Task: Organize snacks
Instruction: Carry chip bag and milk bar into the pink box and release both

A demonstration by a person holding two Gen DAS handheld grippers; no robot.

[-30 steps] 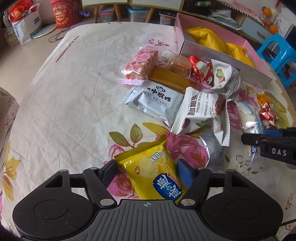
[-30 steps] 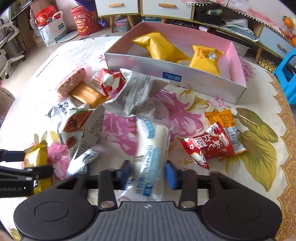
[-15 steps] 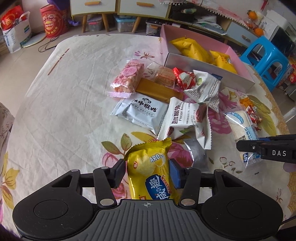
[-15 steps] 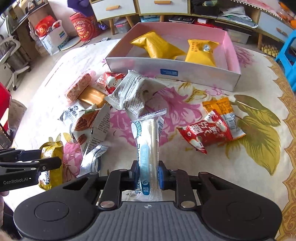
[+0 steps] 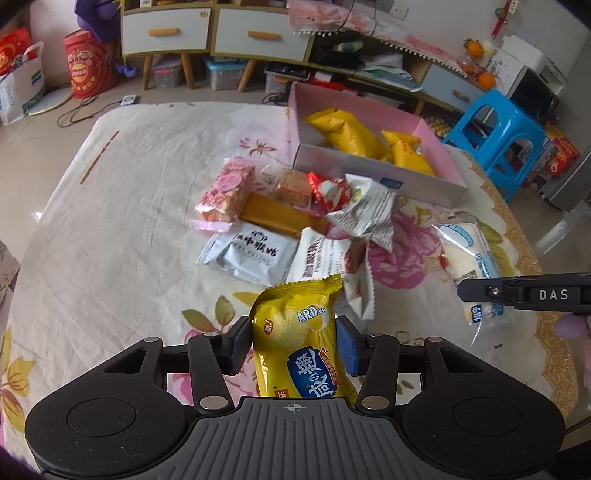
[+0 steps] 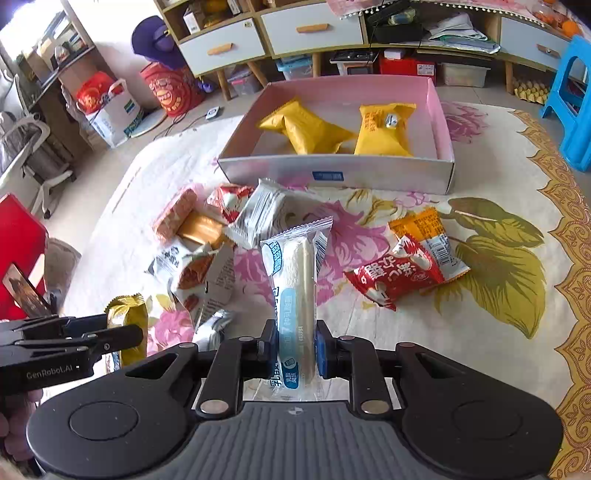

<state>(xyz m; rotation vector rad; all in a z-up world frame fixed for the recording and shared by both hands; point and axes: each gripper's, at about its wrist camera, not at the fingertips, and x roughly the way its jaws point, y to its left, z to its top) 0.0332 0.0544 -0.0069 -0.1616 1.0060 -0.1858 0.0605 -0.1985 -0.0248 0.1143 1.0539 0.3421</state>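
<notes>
My left gripper (image 5: 295, 343) is shut on a yellow snack packet (image 5: 299, 362), held just above the flowered tablecloth. My right gripper (image 6: 295, 345) is shut on a long white-and-blue packet (image 6: 295, 273), also lifted off the cloth and standing on edge. A pink box (image 6: 369, 173) at the far side holds two yellow packets (image 6: 306, 129). Between me and the box lie several loose snacks: a pink packet (image 5: 227, 192), a grey-white one (image 5: 258, 254) and a red one (image 6: 391, 277). The left gripper's fingers (image 6: 110, 336) show at the left of the right wrist view.
An orange packet (image 6: 424, 229) lies beside the red one. A blue stool (image 5: 495, 140) stands past the table's right edge. Drawers (image 6: 310, 29) and red bags (image 6: 166, 88) sit on the floor beyond the table.
Both grippers have closed on their packets and risen. The yellow packet and the white-and-blue packet have come up off the cloth, the latter turned on edge.
</notes>
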